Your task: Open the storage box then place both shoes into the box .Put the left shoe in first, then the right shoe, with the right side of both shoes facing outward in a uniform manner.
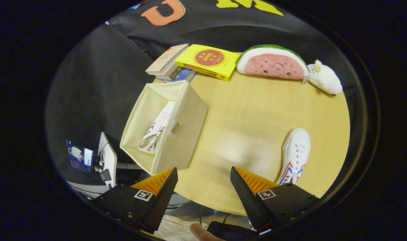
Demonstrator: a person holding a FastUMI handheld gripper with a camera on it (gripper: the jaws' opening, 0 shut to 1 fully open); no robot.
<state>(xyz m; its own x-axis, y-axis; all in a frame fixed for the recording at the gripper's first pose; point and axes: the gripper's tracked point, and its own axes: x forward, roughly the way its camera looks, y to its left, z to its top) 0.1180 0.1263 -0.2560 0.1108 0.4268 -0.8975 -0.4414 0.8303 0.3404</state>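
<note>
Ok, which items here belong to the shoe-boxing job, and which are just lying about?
Job:
storage box, open
shoe in the box
shoe on the table, just ahead of the claw's fingers
claw, open, holding nothing

Lying about:
yellow book
stacked books
watermelon plush
white plush toy

round wooden table (257, 110), black cloth wall (99, 77)

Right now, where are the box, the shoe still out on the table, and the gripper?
Box (181, 134): gripper view, on its outer side wall.
Shoe on the table (296, 150): gripper view, on its laced top.
Gripper (203, 179): gripper view, midway between its open fingertips, nothing held.
</note>
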